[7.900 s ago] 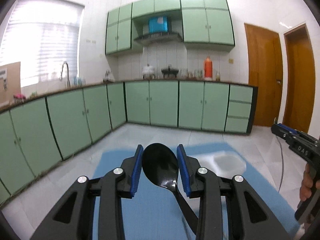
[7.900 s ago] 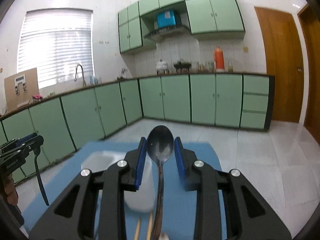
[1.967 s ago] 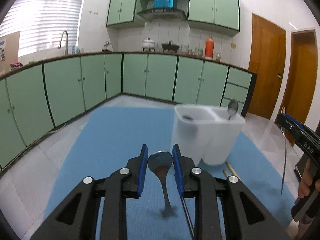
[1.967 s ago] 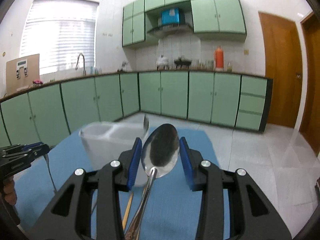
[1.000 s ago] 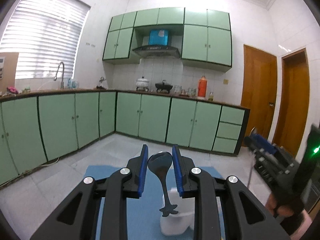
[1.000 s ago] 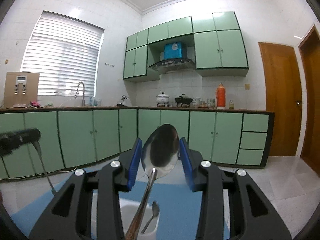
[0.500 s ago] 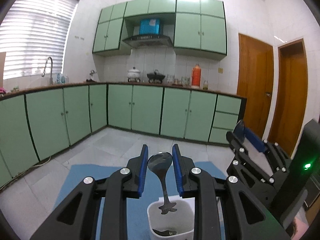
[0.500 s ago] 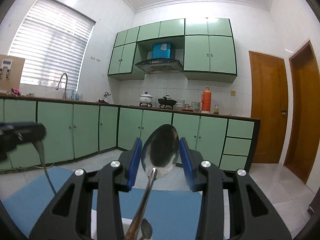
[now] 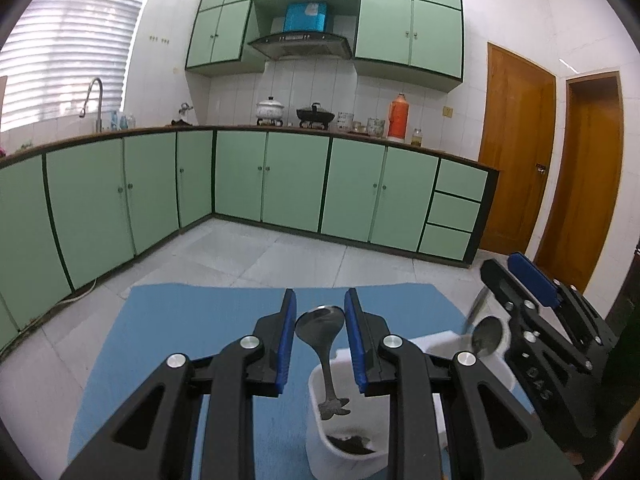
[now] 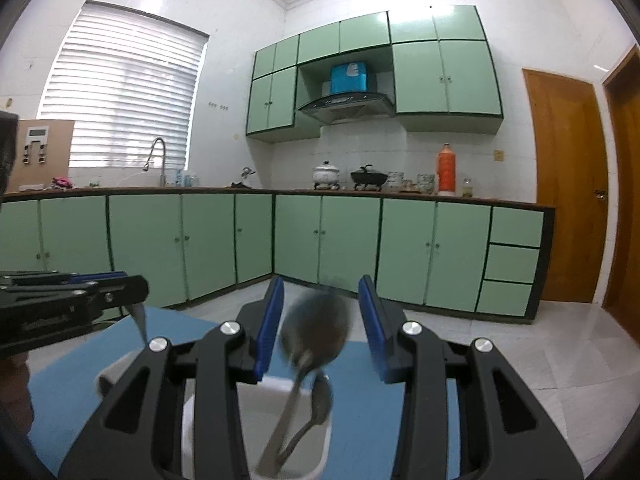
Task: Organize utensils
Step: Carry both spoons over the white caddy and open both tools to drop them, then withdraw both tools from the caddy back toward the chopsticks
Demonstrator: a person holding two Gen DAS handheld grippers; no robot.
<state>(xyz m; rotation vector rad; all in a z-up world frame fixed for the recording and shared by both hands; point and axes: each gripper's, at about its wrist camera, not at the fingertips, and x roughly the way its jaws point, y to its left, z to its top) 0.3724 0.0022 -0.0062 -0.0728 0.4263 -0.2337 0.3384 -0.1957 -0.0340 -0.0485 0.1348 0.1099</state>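
Lowering both spoons into the white plastic two-compartment utensil holder (image 9: 404, 420) looks like the step in hand, and doing it well means keeping each handle plumb over its own opening before letting go; the holder stands on the blue mat (image 9: 192, 340) toward its near right corner. The left tongs (image 9: 320, 322) are closed on the bowl of a small steel spoon with a flared handle end (image 9: 326, 354), its handle hanging down with the tip inside the nearer compartment, where a dark utensil (image 9: 352, 442) already lies at the bottom; I would sink it further until the flared end nears the bottom, then part the pads, so it cannot bounce out or tip the holder. The right tongs (image 10: 320, 326) have a large steel spoon (image 10: 314, 330) between the pads, bowl up and blurred, perhaps slipping; whether the pads press on it I cannot tell; its handle already reaches into the farther compartment beside another steel spoon (image 10: 316, 404) standing there. The two tools sit close together, so a staggered release would avoid a knock.

Against half a second ago, both views have dropped: the holder looms larger and nearer under the left tongs, the small spoon's tip has passed below the rim, and the large spoon, sharp before, now smears.
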